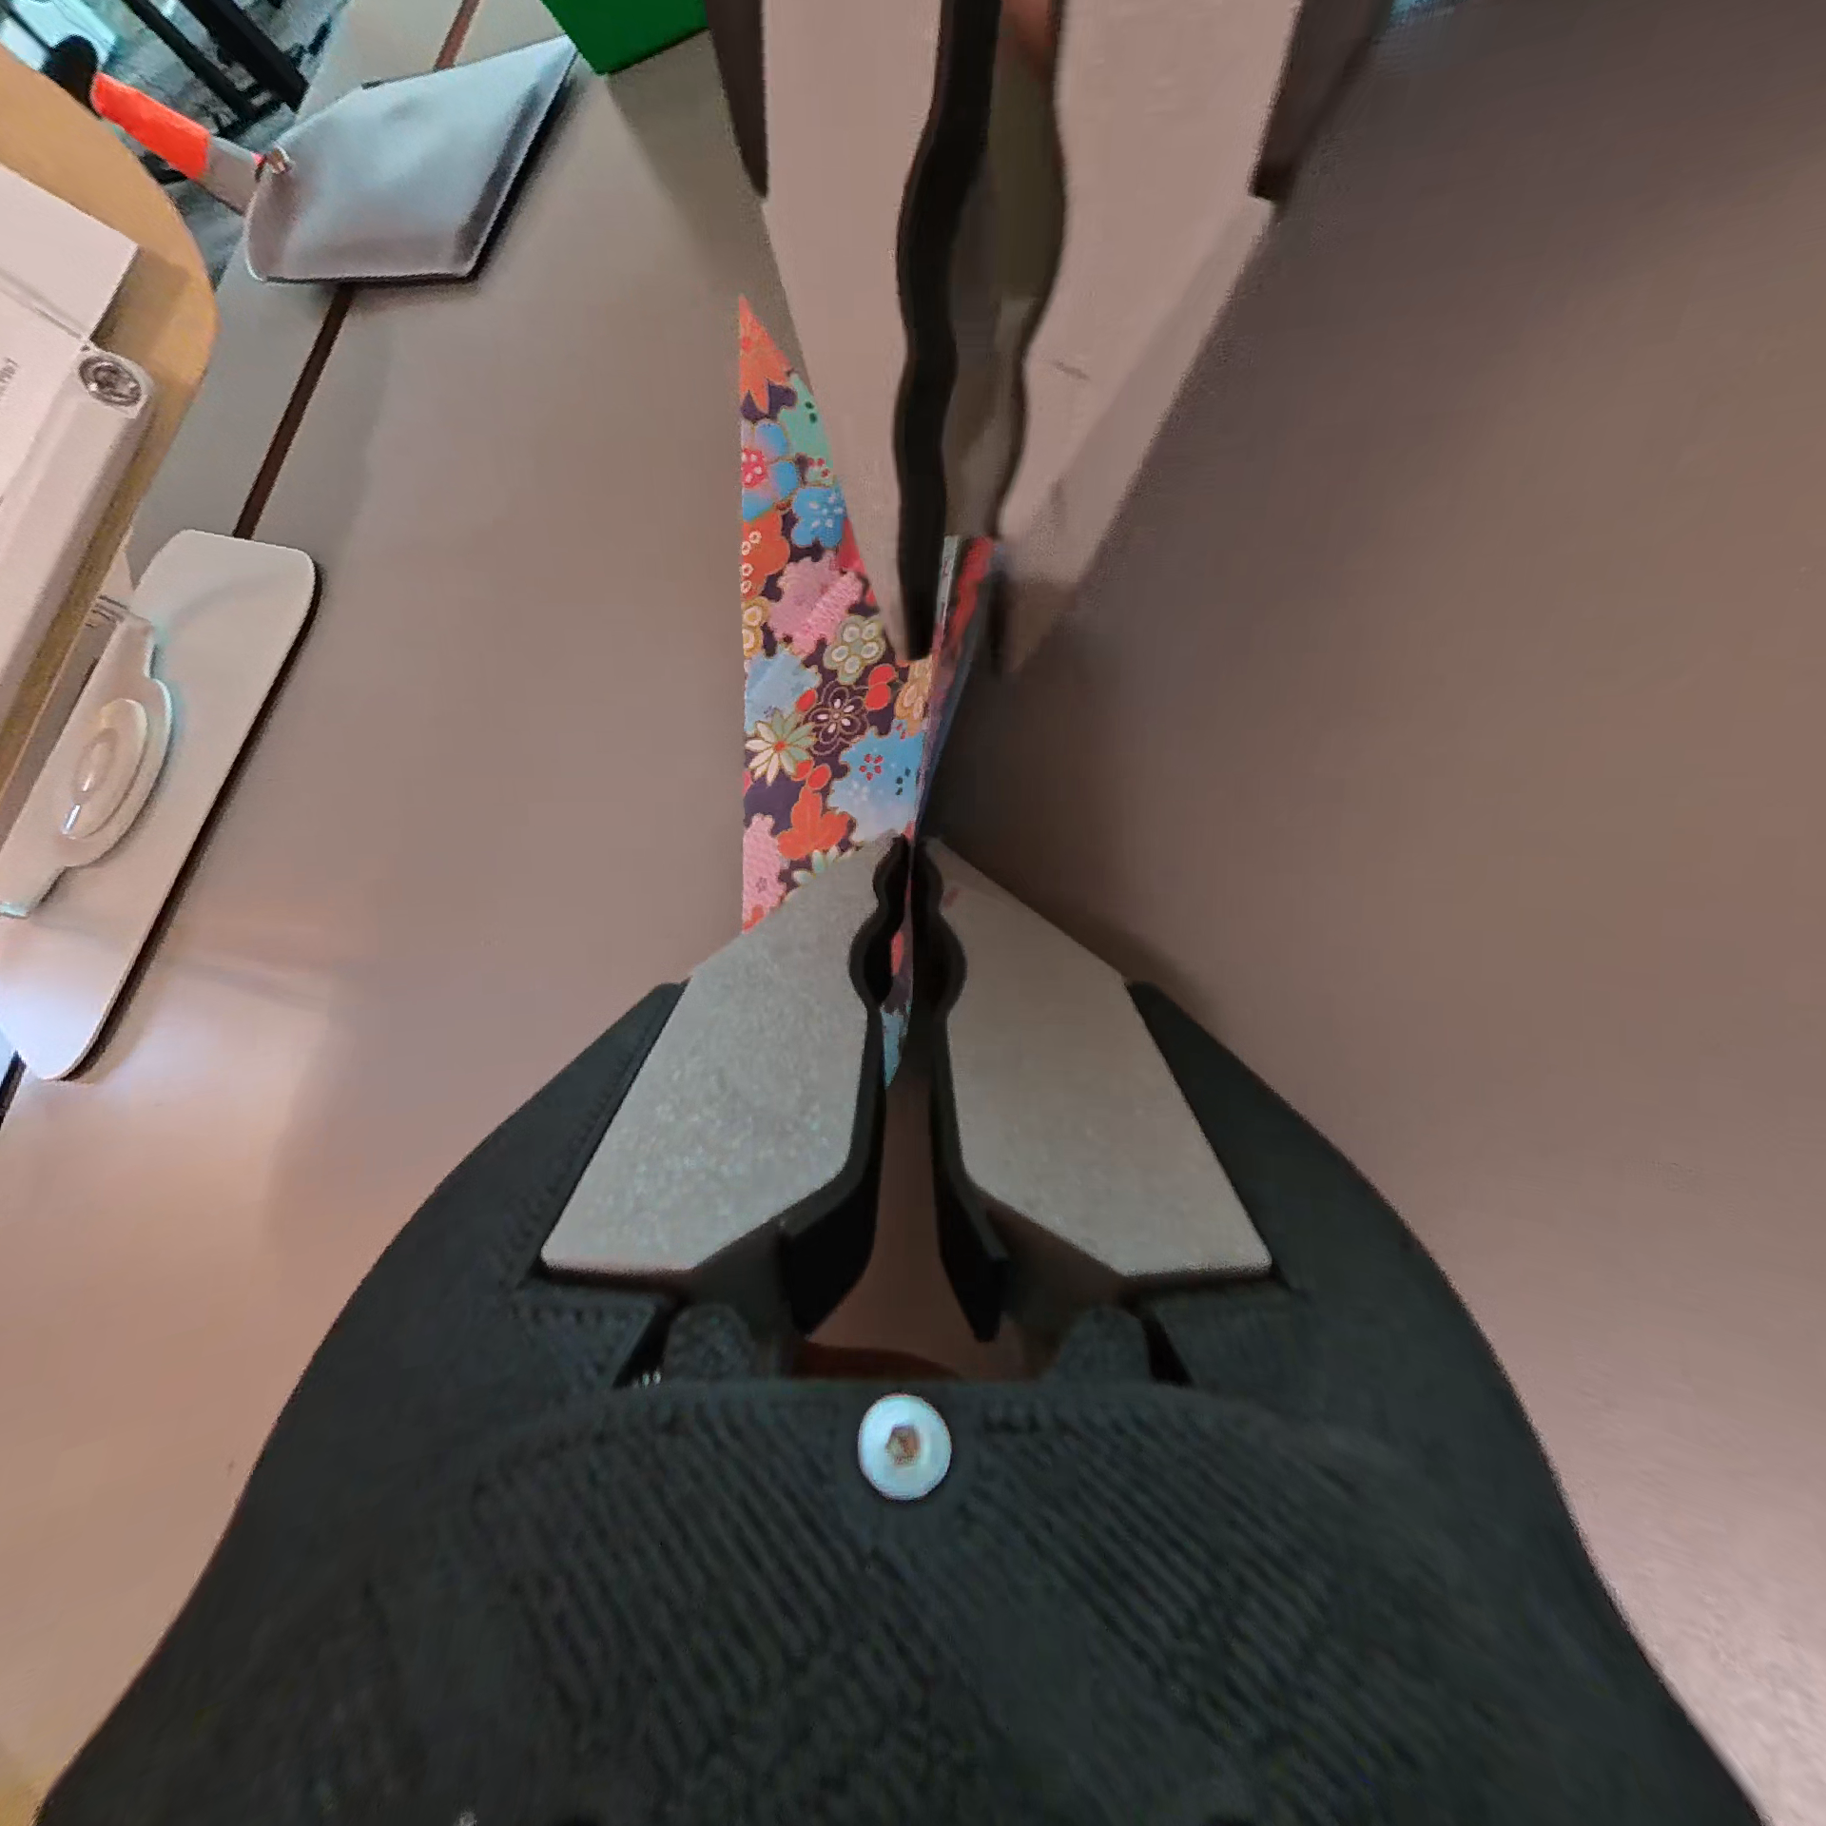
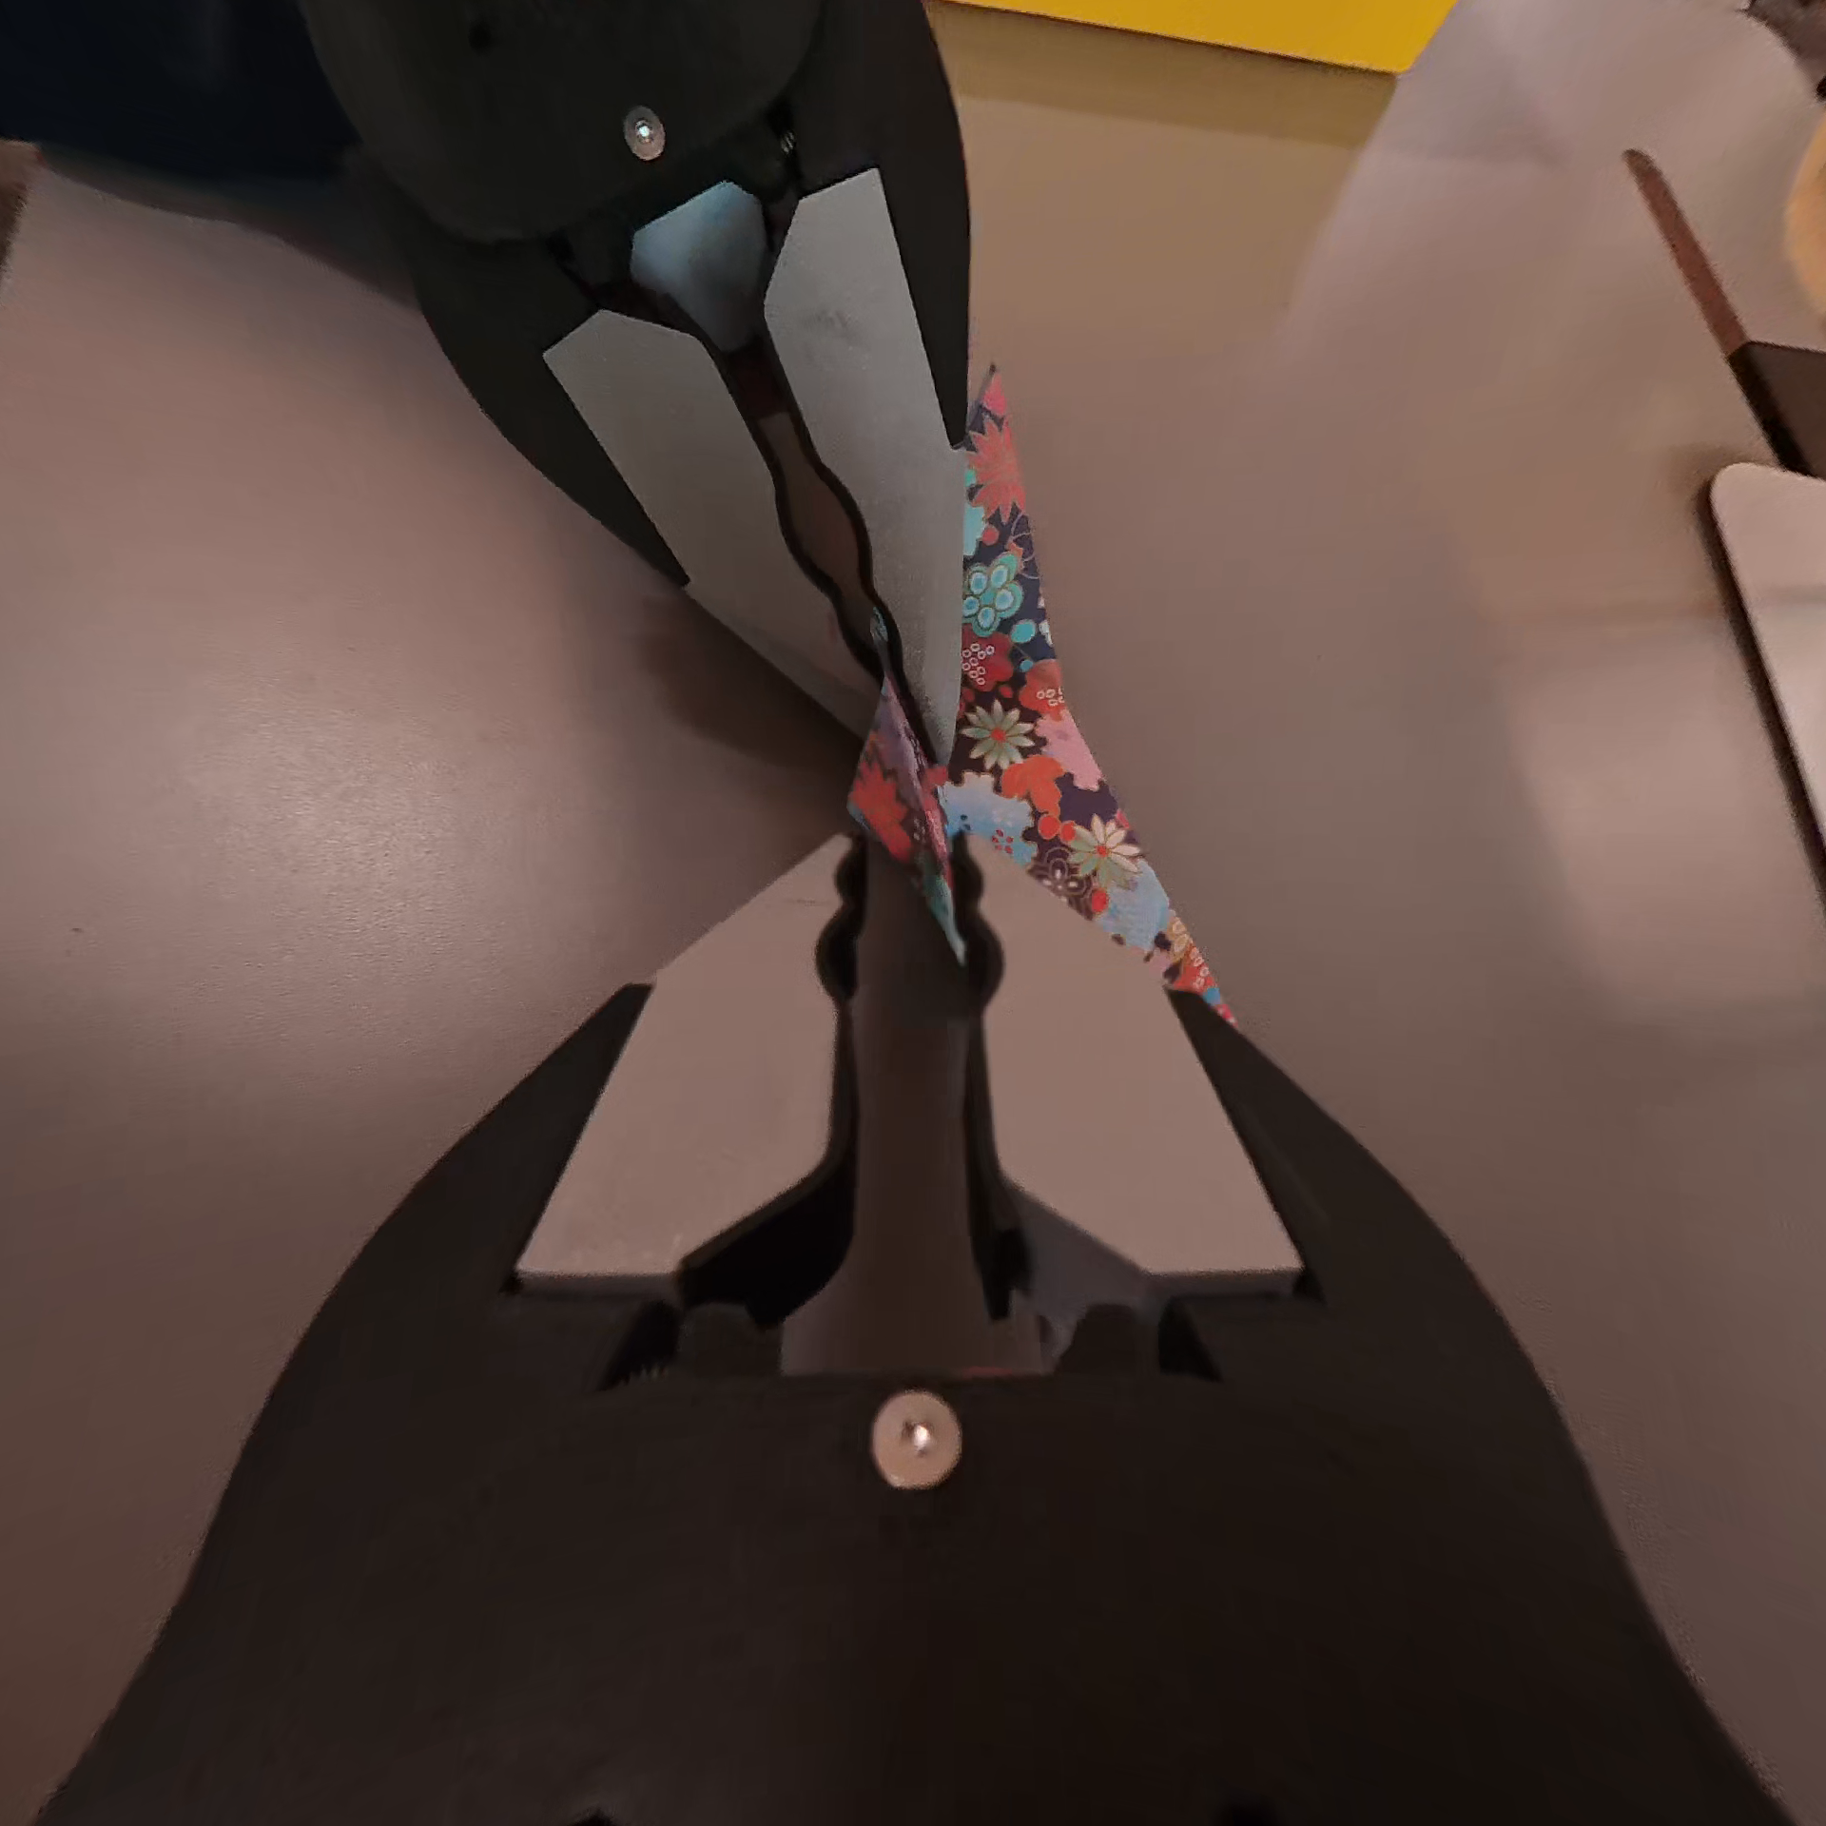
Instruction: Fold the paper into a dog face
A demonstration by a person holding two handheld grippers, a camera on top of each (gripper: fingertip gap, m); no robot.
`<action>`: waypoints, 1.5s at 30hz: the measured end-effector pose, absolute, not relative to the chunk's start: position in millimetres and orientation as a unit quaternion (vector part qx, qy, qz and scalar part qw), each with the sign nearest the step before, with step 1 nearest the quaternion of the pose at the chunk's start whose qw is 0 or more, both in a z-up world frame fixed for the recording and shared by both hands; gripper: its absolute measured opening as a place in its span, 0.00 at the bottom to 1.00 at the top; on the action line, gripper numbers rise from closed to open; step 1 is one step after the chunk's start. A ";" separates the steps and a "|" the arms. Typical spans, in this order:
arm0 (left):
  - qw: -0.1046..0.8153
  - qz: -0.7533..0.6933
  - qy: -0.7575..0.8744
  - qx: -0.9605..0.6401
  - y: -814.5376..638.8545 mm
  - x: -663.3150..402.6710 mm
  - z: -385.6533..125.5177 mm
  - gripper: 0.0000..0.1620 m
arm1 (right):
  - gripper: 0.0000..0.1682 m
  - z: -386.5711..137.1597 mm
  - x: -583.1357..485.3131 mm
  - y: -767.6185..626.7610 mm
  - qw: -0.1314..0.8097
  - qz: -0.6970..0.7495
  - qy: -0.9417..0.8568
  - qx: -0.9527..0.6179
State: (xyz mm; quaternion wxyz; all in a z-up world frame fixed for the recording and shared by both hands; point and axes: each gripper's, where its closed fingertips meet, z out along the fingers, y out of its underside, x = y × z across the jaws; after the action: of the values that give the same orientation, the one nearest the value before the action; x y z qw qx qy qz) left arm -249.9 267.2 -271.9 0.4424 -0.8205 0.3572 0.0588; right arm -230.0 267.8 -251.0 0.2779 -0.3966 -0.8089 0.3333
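The left black two-finger gripper with grey pads is pinched tight on the folded floral-patterned paper, which stands lifted off the bare brown bench. The right black gripper faces it, jaws slightly apart around the paper's lower flap; whether they actually grip cannot be told.

The paper stands up off the desk between the two tools, which face each other. The left tool pinches its near end; the right tool meets it from the far side — tips close on a flap. In the left wrist view, left of the paper, a flat plate lies near the desk edge, a pouch farther back.
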 end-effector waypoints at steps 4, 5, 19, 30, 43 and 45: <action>0.436 0.060 0.378 -0.814 264.1 -244.8 -275.3 0.00 | 0.00 -250.6 -228.8 264.3 0.236 0.368 -0.796 -0.418; 0.436 0.060 0.383 -0.813 263.5 -243.8 -275.6 0.00 | 0.00 -249.9 -227.4 261.5 0.219 0.381 -0.792 -0.423; 0.487 0.091 0.426 -0.758 260.8 -229.3 -262.8 0.17 | 0.00 -253.4 -219.0 265.7 0.016 0.486 -0.683 -0.546; 0.532 0.170 0.446 -0.699 259.9 -231.1 -239.4 0.20 | 0.00 -242.3 -212.5 257.9 -0.070 0.536 -0.626 -0.562; 0.501 0.311 0.513 -0.623 265.0 -224.5 -246.8 0.21 | 0.00 -242.6 -212.3 256.0 -0.140 0.556 -0.561 -0.597; 0.507 0.332 0.518 -0.604 265.0 -222.2 -242.1 0.20 | 0.00 -240.9 -212.7 257.6 -0.149 0.564 -0.546 -0.602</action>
State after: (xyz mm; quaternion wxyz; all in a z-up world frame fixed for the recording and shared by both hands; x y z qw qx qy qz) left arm -222.2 265.0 -242.1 0.5066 -0.6037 0.5182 0.3323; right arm -212.7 257.6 -240.9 -0.1490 -0.6016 -0.5459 0.5638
